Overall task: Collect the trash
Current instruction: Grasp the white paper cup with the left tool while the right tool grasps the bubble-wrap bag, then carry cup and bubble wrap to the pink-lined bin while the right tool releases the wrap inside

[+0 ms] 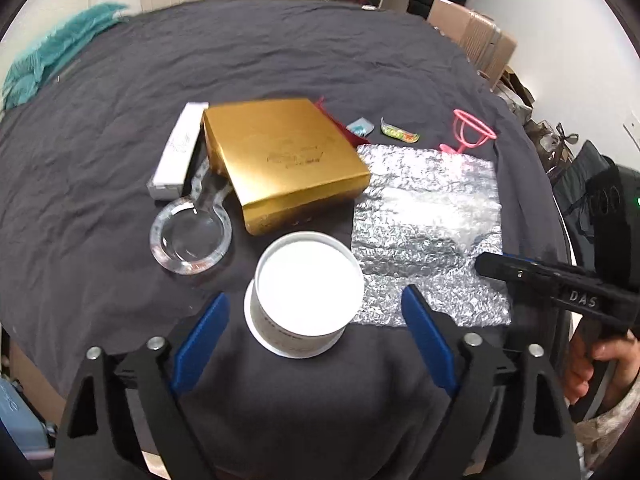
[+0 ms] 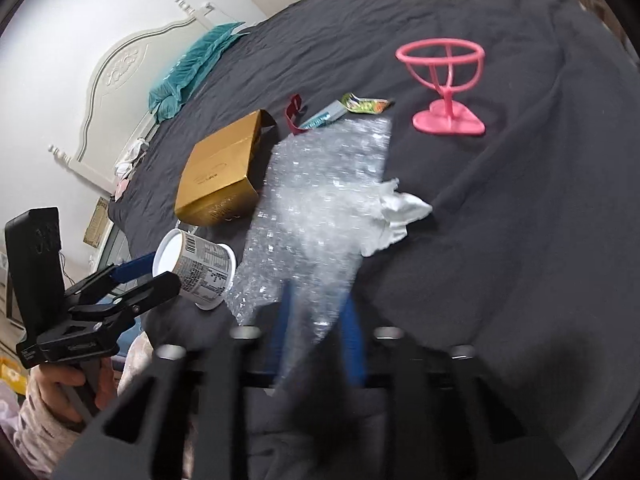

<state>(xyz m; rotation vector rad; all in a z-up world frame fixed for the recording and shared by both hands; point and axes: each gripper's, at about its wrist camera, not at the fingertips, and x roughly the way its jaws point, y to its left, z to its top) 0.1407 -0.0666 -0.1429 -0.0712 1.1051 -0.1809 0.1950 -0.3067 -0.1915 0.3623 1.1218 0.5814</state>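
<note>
A dark bedspread (image 1: 120, 160) covers a bed in a bedroom. At centre: one gold box (image 1: 284, 160), one white cup (image 1: 304, 296) between the wide left gripper (image 1: 316, 312). At 3 o'clock, one bubble wrap sheet (image 2: 320, 208), pinched by the right gripper (image 2: 316, 320).

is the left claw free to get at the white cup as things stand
Probably yes: the left claw is open with the white cup between its fingers, nothing blocking; the gold box sits behind.

A home bedroom: a wide bed under a rumpled dark grey sheet (image 2: 500, 220) is filling both views, a carved white headboard (image 2: 120, 68) standing behind a teal pillow (image 2: 188, 68).
</note>
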